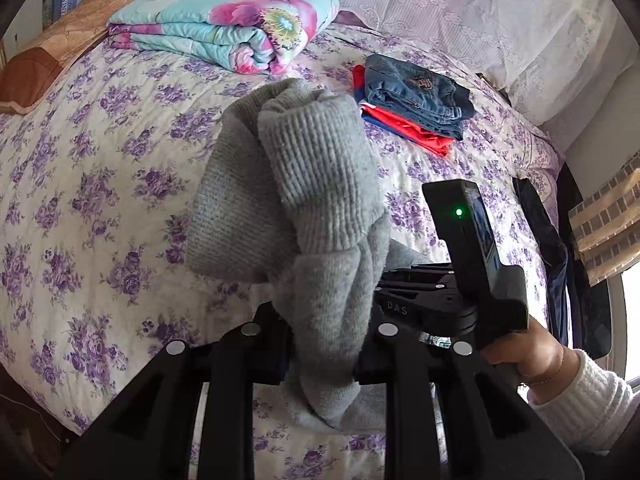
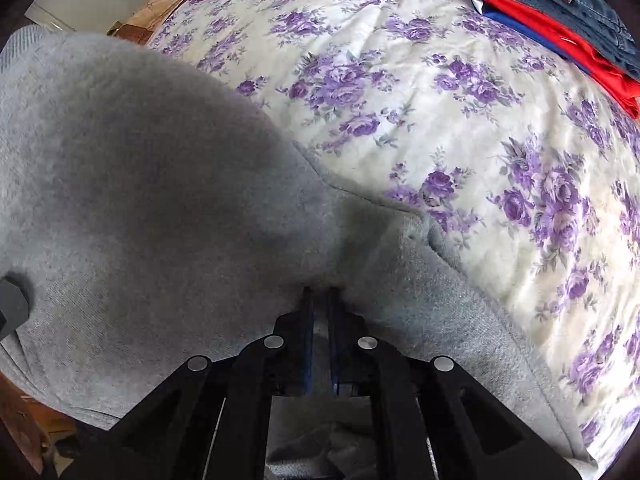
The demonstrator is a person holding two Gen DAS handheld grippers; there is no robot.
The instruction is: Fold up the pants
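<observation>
Grey pants (image 1: pixel 320 216): held above the bed (image 1: pixel 100 200), bunched, ribbed cuff uppermost. Left tool (image 1: pixel 322 356): closed on the pants. Right tool (image 2: pixel 320 300): fingers nearly together, pinching grey fabric. Folded jeans (image 1: pixel 416 92) on red clothing (image 1: pixel 408 128), well apart. Floral quilt (image 1: pixel 224 20) at the bed's head.

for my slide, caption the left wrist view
Left gripper shut on bunched grey knit pants above a purple-flowered bedspread.
</observation>
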